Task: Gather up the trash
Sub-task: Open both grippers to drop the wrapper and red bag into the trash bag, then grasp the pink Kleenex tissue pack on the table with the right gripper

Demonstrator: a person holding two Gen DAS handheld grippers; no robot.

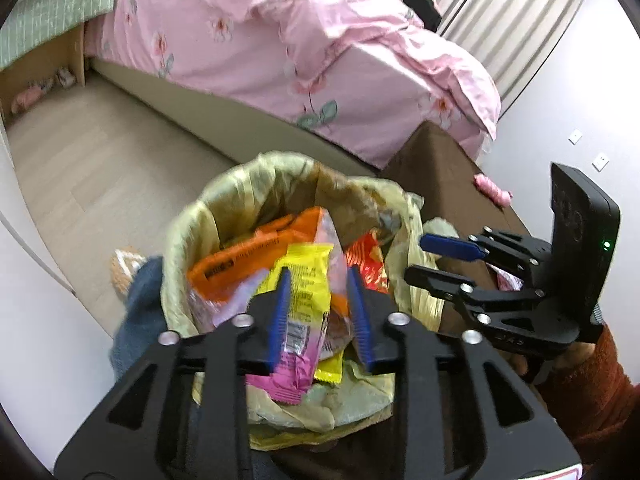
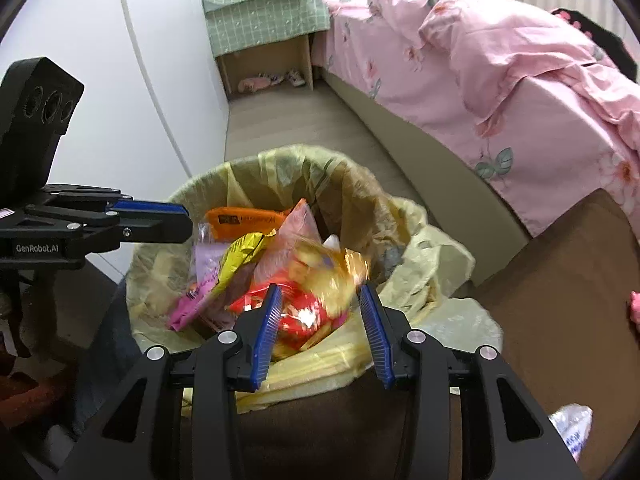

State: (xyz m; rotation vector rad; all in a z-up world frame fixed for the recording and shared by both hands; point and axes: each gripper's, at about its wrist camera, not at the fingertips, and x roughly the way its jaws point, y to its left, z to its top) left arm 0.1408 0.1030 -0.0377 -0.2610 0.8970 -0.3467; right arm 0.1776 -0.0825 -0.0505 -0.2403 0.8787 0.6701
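A bin lined with a pale yellow bag [image 1: 208, 216] [image 2: 256, 168] stands against a brown bench and holds several snack wrappers. My left gripper [image 1: 318, 280] is open over the bin; a yellow and pink wrapper [image 1: 300, 320] lies between its fingers, apparently loose. An orange wrapper [image 1: 248, 256] [image 2: 248, 220] lies behind it. My right gripper [image 2: 320, 298] is open above the bin; a blurred gold and red wrapper [image 2: 320, 280] is between its fingers, seemingly dropping. Each gripper shows in the other's view: the right gripper [image 1: 418, 256], the left gripper [image 2: 188, 218].
A bed with a pink floral quilt [image 1: 320, 52] [image 2: 500, 80] runs along the far side. The brown bench [image 2: 560, 320] carries a crumpled clear wrapper [image 2: 572, 428] and a pink item [image 1: 494, 190]. A wooden nightstand [image 2: 268, 60] stands by the white wall.
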